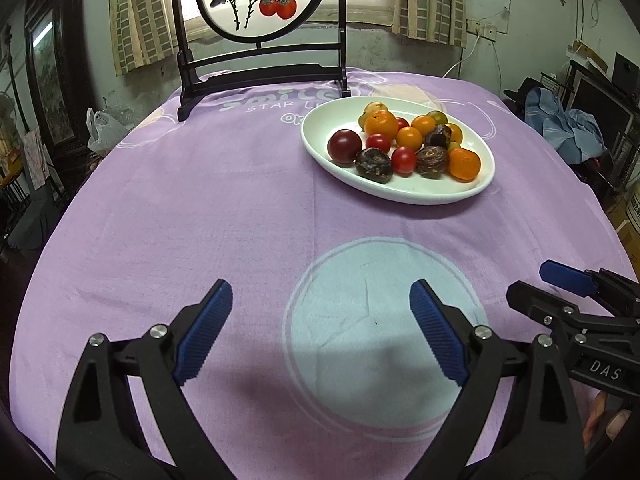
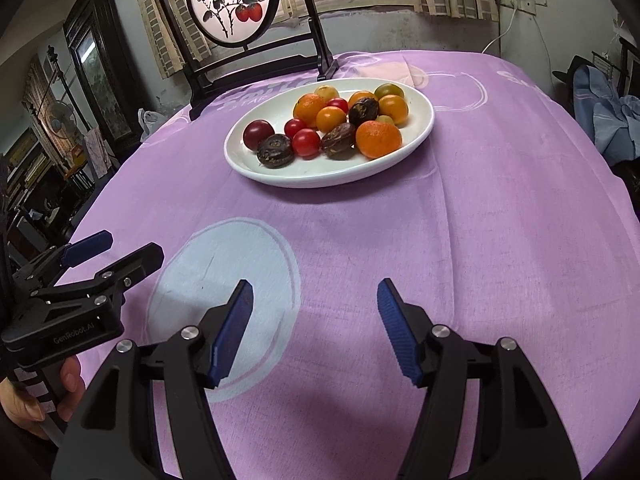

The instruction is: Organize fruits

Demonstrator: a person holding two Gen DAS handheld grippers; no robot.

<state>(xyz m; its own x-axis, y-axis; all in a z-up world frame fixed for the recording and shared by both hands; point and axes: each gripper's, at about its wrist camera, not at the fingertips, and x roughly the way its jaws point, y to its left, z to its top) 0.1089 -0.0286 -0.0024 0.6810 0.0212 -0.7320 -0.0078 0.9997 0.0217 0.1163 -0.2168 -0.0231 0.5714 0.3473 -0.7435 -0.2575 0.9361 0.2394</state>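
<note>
All the fruits (image 1: 404, 142) sit mixed on the white plate (image 1: 400, 194), far side of the purple tablecloth (image 1: 200, 208); none lie on the cloth. Left gripper (image 1: 320, 330) and right gripper (image 2: 316, 328) hover near, jaws apart, empty. Sorting looks unstarted or already finished; cannot tell.

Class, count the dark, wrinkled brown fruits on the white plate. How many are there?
3. On the white plate: one at the near left, one near the middle front, one further back among the orange fruits. Others may be hidden.
</note>
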